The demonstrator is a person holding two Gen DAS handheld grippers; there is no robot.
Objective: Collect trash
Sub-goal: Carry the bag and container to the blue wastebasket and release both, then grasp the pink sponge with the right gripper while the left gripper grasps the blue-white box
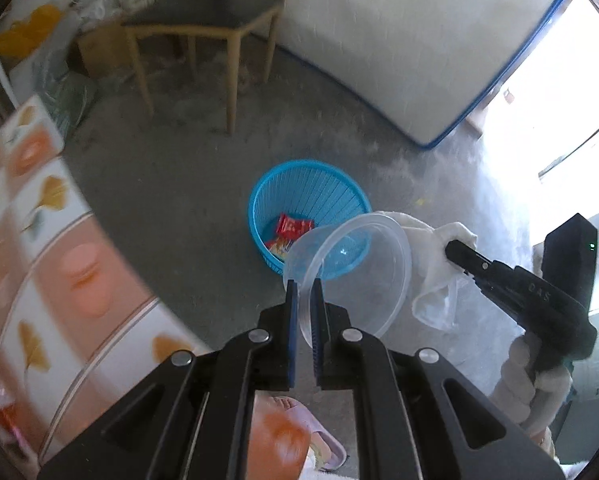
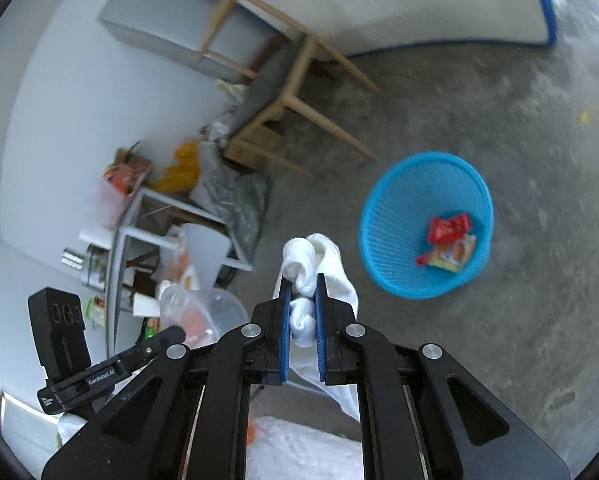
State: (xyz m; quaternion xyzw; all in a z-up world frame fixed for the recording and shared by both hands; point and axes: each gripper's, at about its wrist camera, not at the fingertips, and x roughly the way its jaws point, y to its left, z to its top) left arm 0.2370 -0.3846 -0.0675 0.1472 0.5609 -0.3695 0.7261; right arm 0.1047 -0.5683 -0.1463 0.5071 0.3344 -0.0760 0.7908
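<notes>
While the blue basket (image 1: 309,196) sits mid-frame on the floor with red wrappers (image 1: 293,228) inside, the left gripper (image 1: 304,304) is nearly closed on a clear plastic bowl's (image 1: 359,272) rim, and the right gripper (image 2: 302,304) clamps crumpled white tissue (image 2: 303,268), both seemingly bound for it.

Looking like a lived-in home storage room: bare concrete floor (image 2: 479,340), wooden chair (image 1: 203,40), mattress (image 1: 399,40) leaning on the wall, bags (image 2: 235,200) piling in the corner, blue basket (image 2: 383,248) sitting out.
</notes>
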